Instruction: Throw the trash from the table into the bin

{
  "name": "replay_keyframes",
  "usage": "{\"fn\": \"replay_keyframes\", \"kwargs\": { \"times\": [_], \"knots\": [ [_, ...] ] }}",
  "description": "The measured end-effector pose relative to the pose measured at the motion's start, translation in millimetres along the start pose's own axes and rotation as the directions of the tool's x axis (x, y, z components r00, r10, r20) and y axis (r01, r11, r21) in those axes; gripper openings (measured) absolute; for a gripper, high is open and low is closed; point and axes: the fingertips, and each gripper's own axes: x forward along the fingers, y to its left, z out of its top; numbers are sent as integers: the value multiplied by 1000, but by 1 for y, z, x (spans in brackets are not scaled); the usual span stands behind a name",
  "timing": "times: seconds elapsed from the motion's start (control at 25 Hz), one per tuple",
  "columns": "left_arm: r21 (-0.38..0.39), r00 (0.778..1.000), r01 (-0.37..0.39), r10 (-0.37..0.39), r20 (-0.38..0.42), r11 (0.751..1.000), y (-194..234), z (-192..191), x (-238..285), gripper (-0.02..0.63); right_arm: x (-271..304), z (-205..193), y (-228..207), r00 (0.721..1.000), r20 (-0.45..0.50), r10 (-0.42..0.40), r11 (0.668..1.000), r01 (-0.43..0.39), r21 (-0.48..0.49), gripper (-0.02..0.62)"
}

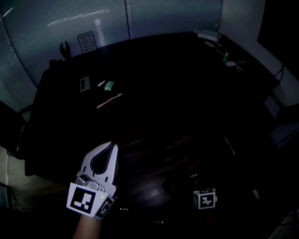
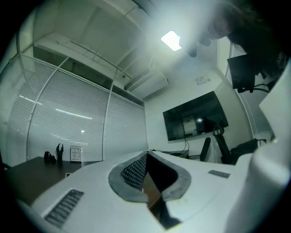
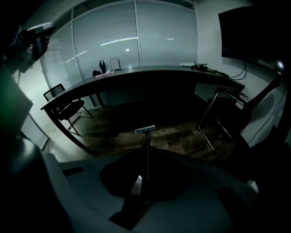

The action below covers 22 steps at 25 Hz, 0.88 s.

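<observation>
- head view: we logged the left gripper (image 1: 112,148) near the dark table (image 1: 157,72); a pink strip (image 1: 109,100) and a green wrapper (image 1: 109,85) lay on it.
- left gripper view: we found its jaws together, empty.
- right gripper view: we found the right gripper (image 3: 146,136) clamped on a thin pale scrap (image 3: 145,129), over the wooden floor (image 3: 182,136).

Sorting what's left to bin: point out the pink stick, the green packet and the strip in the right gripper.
pink stick (image 1: 109,101), head view, its middle.
green packet (image 1: 109,85), head view, its centre.
thin strip (image 3: 145,129), right gripper view, its pale far end.
</observation>
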Motion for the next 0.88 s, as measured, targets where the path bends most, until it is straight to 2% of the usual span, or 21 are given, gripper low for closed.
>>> {"fn": "replay_keyframes", "kwargs": {
  "times": [0.2,0.32,0.48,0.6,0.76,0.88],
  "knots": [
    [10,1000,-9,9,-7,1000,1,-4,2,0,14,-20,-7,997,-83,-10,998,5,-57,49],
    [16,1000,-11,11,-7,1000,0,-7,3,0,23,-28,-13,992,-128,-11,998,4,-59,49],
    [19,999,-19,20,-27,1000,0,-12,5,0,28,-27,-17,990,-138,-9,998,0,-62,49],
    [19,1000,-22,22,-23,1000,1,-13,8,0,34,-24,-12,991,-131,33,998,-40,-54,51],
    [20,999,-17,18,-30,1000,0,-16,12,0,42,-22,-5,990,-114,88,994,-95,-59,162],
    [20,999,-15,16,-36,1000,-1,-16,15,0,42,-17,-9,992,-89,87,996,-90,-26,167]
  ]
}}
